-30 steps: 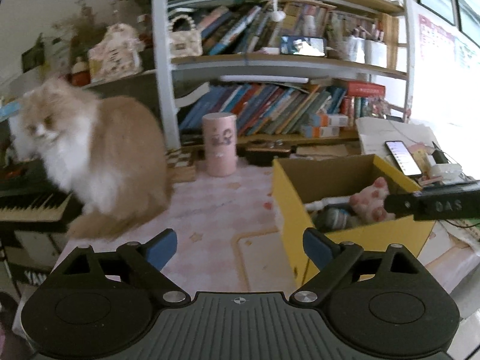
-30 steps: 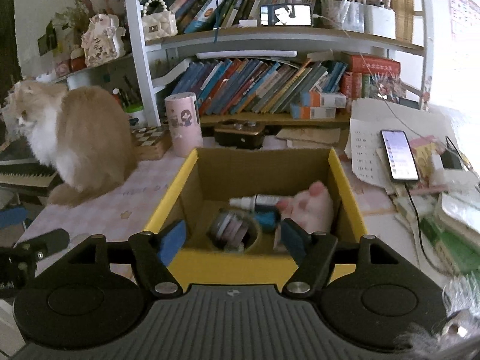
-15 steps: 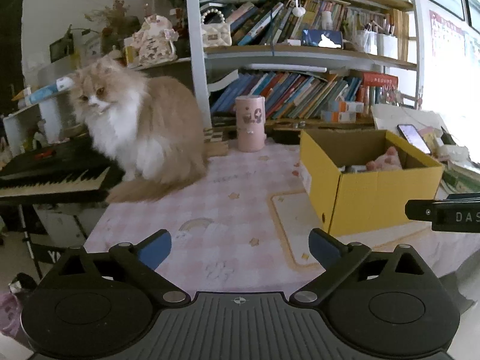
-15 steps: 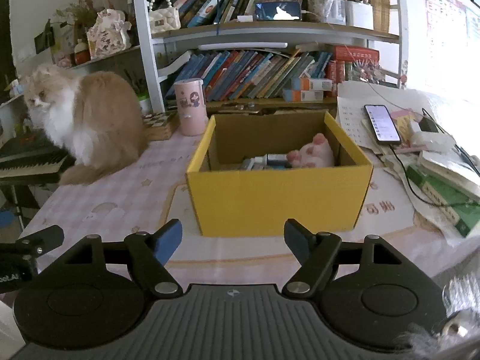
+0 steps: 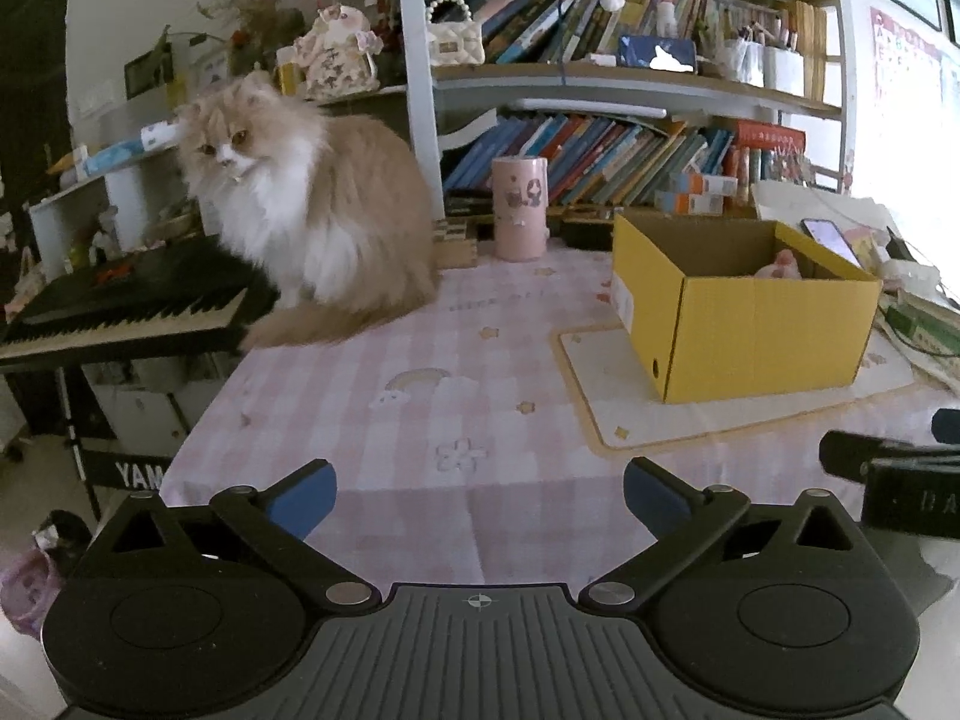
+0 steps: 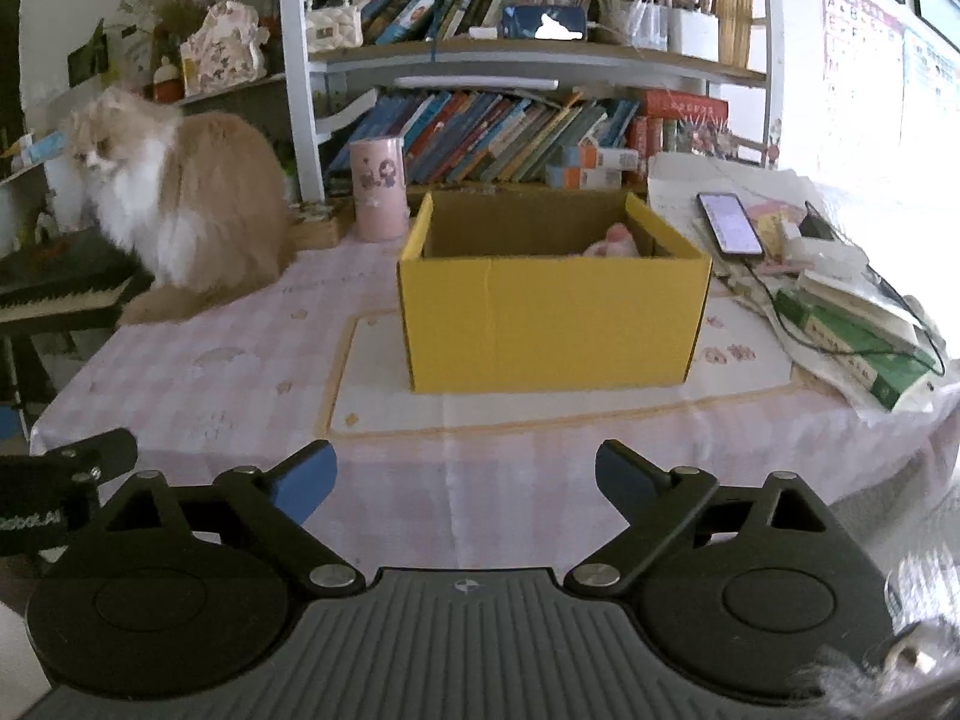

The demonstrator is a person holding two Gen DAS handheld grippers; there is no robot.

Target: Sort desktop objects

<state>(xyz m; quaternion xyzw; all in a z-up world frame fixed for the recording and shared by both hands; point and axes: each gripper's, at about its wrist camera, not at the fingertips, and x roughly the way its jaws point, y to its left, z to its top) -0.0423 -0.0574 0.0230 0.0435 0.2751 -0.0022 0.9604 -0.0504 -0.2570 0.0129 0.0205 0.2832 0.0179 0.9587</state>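
Note:
A yellow cardboard box stands on a cream mat on the pink checked table; it also shows in the left wrist view. A pink plush toy peeks over its rim, seen too in the left wrist view. My right gripper is open and empty, low over the table's front edge, well short of the box. My left gripper is open and empty over the front left of the table. The box's other contents are hidden.
A fluffy cat sits at the table's back left beside a keyboard. A pink cylinder stands before the bookshelf. A phone, cables and stacked books lie right of the box.
Both grippers have pulled back from over the box toward the table's front edge. The box now looks smaller and its contents are mostly hidden. The cat turned its head.

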